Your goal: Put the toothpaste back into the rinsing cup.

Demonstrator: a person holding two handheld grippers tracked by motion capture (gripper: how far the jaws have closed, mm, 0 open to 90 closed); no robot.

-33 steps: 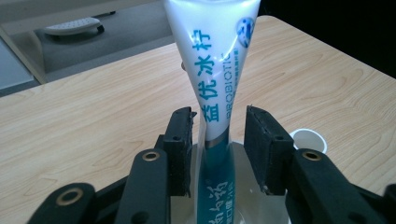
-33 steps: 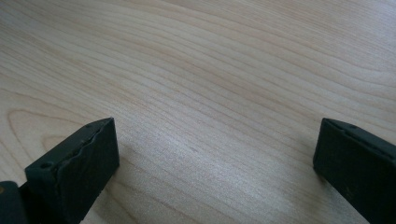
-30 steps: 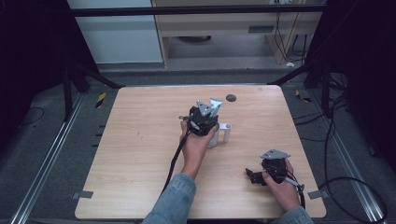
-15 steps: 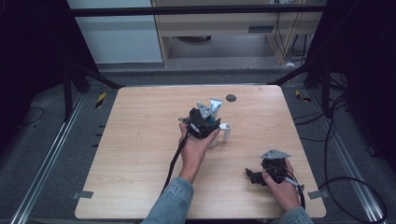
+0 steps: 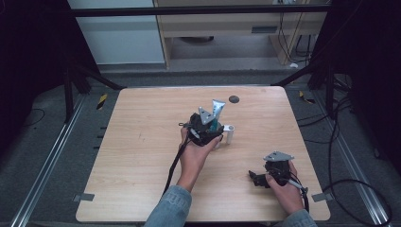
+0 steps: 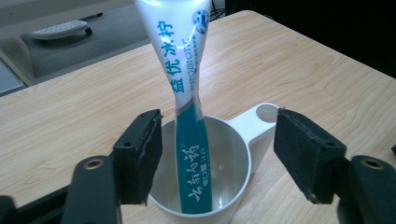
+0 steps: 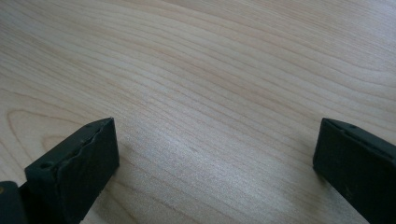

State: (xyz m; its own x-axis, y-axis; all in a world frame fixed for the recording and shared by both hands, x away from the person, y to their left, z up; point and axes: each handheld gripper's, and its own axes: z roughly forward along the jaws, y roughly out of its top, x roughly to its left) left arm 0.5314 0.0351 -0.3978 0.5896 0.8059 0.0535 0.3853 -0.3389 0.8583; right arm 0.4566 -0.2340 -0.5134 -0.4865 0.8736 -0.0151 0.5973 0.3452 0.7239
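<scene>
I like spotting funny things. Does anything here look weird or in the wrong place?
Yes: a toothpaste tube stands cap-down in a white cup, leaning, squeezed thin at its middle. The open left gripper is around it.

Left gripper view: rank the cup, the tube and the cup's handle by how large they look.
1. Cup and tube: they look about alike, and the tube rises toward the camera, so no firm order.
2. Handle: clearly smallest.
</scene>
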